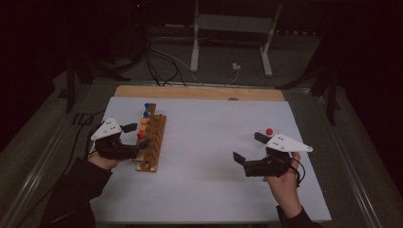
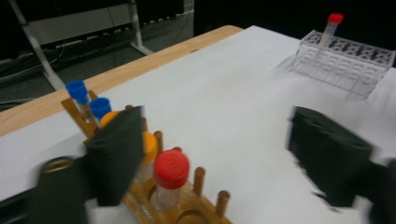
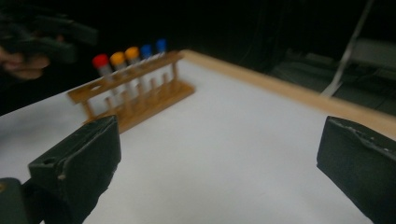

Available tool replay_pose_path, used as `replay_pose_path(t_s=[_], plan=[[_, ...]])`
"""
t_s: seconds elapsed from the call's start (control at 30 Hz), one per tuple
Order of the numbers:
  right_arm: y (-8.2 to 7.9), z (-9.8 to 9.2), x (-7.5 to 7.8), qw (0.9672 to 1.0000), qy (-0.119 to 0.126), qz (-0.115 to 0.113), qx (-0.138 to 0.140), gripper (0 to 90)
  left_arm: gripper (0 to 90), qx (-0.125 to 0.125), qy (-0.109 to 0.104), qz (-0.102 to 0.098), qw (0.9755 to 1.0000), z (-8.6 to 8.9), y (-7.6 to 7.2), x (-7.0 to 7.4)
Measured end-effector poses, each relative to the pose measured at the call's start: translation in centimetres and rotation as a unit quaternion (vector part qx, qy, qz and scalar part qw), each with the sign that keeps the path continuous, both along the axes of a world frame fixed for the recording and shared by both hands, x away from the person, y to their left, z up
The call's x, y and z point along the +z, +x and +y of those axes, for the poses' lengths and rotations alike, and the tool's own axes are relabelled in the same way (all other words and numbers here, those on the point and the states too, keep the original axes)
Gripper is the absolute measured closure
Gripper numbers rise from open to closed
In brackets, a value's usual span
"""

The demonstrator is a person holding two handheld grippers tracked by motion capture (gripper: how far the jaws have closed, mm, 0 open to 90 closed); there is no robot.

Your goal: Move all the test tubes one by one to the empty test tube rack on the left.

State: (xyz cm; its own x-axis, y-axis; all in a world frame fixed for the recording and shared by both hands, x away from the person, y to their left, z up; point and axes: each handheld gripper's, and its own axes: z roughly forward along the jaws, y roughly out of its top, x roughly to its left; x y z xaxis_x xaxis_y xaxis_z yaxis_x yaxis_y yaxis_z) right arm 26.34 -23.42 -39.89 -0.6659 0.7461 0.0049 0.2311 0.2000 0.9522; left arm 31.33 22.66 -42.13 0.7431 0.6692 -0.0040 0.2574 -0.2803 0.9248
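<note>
Black jaws of my left claw (image 2: 215,158) stand wide, nothing pinched between them; the red-capped tube (image 2: 170,179) sits upright in the wooden rack (image 1: 151,145), just beside the left jaw. My right claw (image 1: 251,148) is also spread wide and empty over bare white bench (image 1: 204,142), well apart from the rack. Open room lies between both claws. A clear rack (image 2: 343,58) with one red-capped tube stands near the right edge.

Left gripper (image 1: 138,135) and right gripper (image 1: 247,146), both with fingers wide apart, low over the table.
</note>
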Motion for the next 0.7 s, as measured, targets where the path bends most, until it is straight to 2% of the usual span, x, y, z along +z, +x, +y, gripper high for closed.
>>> replay_pose_path(t_s=[0.07, 0.1, 0.17, 0.23, 0.3, 0.37, 0.43, 0.53, 0.63, 0.7], plan=[[0.4, -1.3, 0.4, 0.9997, 0.006, -0.02, -0.008, 0.2, 10.7, -0.01, -0.009, 0.003, 0.9999, -0.1, -0.3, 0.3], [0.7, -1.9, 0.5, 0.9996, 0.007, -0.021, -0.016, 4.2, 7.9, -0.018, -0.014, 0.003, 0.9997, -0.1, -0.5, 0.4], [1.1, -3.2, 0.7, 0.9992, 0.008, -0.022, -0.032, 6.2, 1.6, -0.035, -0.02, -0.002, 0.9992, -0.1, -0.7, 0.5], [1.6, -4.4, 0.7, 0.9984, 0.005, -0.022, -0.052, 6.0, 1.5, -0.043, -0.027, -0.007, 0.9987, 0.0, -1.0, 0.6], [2.1, -5.4, 0.6, 0.9972, -0.001, 0.003, -0.075, 5.4, 1.5, -0.049, -0.035, -0.008, 0.9982, 0.2, -1.1, 0.7], [2.6, -6.3, 0.2, 0.9955, -0.007, 0.012, -0.093, 7.4, 1.5, -0.049, -0.037, -0.008, 0.9981, 0.3, -1.2, 0.7], [3.2, -6.9, -0.5, 0.9938, -0.015, 0.03, -0.106, 7.7, 1.5, -0.051, -0.034, -0.01, 0.9981, 0.3, -1.2, 0.6], [3.9, -7.5, -1.7, 0.99, -0.027, 0.05, -0.129, 7.7, 1.5, -0.052, -0.032, -0.01, 0.9981, 0.3, -1.3, 0.5], [4.5, -7.7, -2.9, 0.9846, -0.036, 0.074, -0.154, 7.8, 1.5, -0.052, -0.034, -0.01, 0.998, 0.4, -1.3, 0.4], [5.0, -7.8, -3.8, 0.982, -0.038, 0.094, -0.159, 12.5, 1.5, -0.05, -0.034, -0.01, 0.9981, 0.4, -1.3, 0.4]])
